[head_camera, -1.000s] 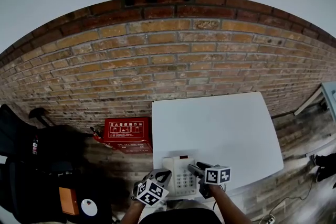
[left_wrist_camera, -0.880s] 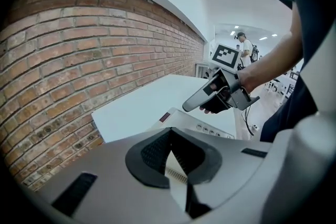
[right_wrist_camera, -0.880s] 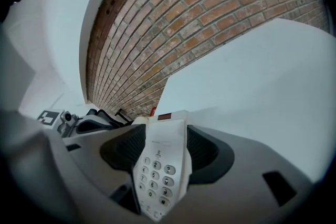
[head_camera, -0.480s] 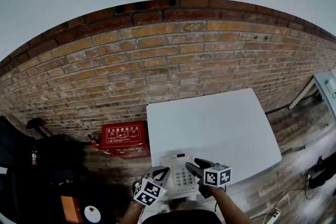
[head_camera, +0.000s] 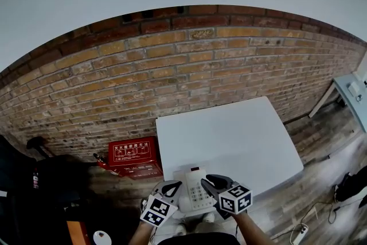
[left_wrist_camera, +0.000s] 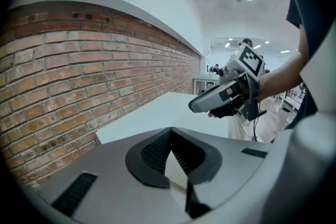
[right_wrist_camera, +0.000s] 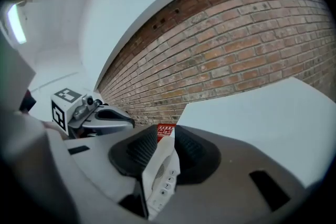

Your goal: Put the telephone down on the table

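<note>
Left of the white square table (head_camera: pixel 229 135), at the foot of the brick wall (head_camera: pixel 172 66), stands a red metal box with white print (head_camera: pixel 131 153). It has no part in my work.

At the near edge of the table my left claw (head_camera: pixel 174 186) is closed tight on the left rim of the pale grey push-button telephone (head_camera: pixel 194 195). Only a thin pale lip shows between its ribbed pads. I grip there, I think, so that the set does not tip.

The telephone is between my two claws, over the near edge of the table, with the keypad up. Whether its bottom already touches the table, I cannot tell.

At the right side of the telephone my right claw (head_camera: pixel 211 181) has just been closing. The edge with the number keys stands between its pads, and they seem to press on it now. Two grips on opposite sides keep the body level, I judge, so that it can go down flat on the table.
</note>
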Demonstrator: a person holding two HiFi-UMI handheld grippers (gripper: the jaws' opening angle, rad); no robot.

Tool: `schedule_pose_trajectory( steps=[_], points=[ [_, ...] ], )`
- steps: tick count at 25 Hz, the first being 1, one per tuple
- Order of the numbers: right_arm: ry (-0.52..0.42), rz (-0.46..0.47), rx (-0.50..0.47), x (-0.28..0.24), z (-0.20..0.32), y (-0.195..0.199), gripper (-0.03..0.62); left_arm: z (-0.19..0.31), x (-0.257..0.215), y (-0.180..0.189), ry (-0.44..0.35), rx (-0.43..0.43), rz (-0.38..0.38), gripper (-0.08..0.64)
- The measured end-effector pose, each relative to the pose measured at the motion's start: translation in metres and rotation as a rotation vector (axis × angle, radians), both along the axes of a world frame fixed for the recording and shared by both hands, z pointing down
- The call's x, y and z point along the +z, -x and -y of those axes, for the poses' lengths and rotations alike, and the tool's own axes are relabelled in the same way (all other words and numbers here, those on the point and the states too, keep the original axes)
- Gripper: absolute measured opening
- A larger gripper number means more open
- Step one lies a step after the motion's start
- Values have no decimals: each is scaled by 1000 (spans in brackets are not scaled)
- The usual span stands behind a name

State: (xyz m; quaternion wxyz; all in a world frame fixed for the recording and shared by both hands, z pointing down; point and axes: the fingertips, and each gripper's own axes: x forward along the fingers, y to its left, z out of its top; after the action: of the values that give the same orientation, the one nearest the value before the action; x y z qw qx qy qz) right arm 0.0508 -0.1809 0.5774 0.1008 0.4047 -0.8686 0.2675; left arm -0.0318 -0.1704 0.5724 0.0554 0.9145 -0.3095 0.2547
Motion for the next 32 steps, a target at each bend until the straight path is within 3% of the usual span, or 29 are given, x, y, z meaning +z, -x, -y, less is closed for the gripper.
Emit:
schedule_pose_trajectory(
  steps=[8, 16, 32],
  points=[
    [-144, -74, 16, -40, -22, 17, 52, -17, -30, 2, -31, 35, -80, 8],
    [-218, -77, 50, -62, -42, 38, 28, -32, -41, 9, -65, 72, -84, 8],
    [-252, -86, 162, -60, -63, 52, 26, -54, -38, 40, -99, 140, -80, 8]
  ],
)
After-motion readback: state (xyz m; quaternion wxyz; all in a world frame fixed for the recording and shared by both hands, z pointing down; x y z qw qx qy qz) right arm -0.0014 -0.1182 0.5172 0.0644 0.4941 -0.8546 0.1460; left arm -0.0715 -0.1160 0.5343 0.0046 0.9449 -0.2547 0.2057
